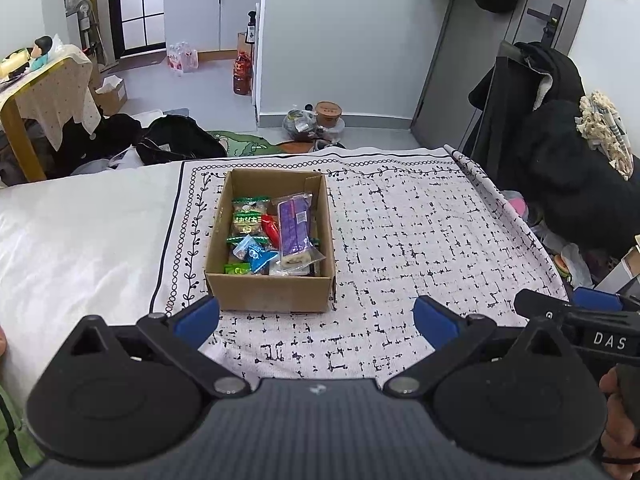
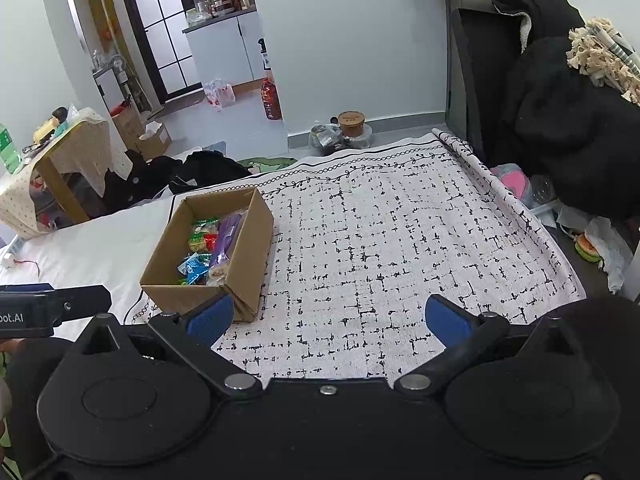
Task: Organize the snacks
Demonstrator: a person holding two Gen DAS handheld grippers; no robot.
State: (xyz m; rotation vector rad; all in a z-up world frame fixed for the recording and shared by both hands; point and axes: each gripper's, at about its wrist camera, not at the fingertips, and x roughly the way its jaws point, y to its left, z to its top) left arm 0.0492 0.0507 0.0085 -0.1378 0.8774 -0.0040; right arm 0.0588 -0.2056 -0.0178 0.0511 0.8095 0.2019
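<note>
A white bed surface (image 1: 72, 232) is partly covered by a woven white cloth (image 1: 400, 232) printed with broken black grid marks and bordered by a vine-and-ring pattern. On the left part of that cloth an open rectangular cardboard box (image 1: 272, 292) of plain brown corrugated board is set, its flaps folded away.

Both tongs are held low and level at the near edge of the cloth, pointed forward over it. The left gripper (image 1: 316, 318) is spread wide, its blue ribbed pads (image 1: 198, 318) kept well apart with nothing between them; the box is seen just beyond its left pad. The right gripper (image 2: 330, 318) is likewise held wide open and empty over bare cloth, its left pad (image 2: 210, 316) shown in front of the box's near corner. Part of a hand (image 1: 618, 416) is seen at the right edge of the left wrist view.

Inside the box the snacks are heaped loosely: a long purple crinkled packet (image 1: 294, 226) is laid along the right side, green-and-white wrappers (image 1: 248, 216) are stacked on the left, a glossy red packet (image 1: 271, 230) is wedged between them, and a small blue sachet (image 1: 256, 256) lies toward the near end.
</note>
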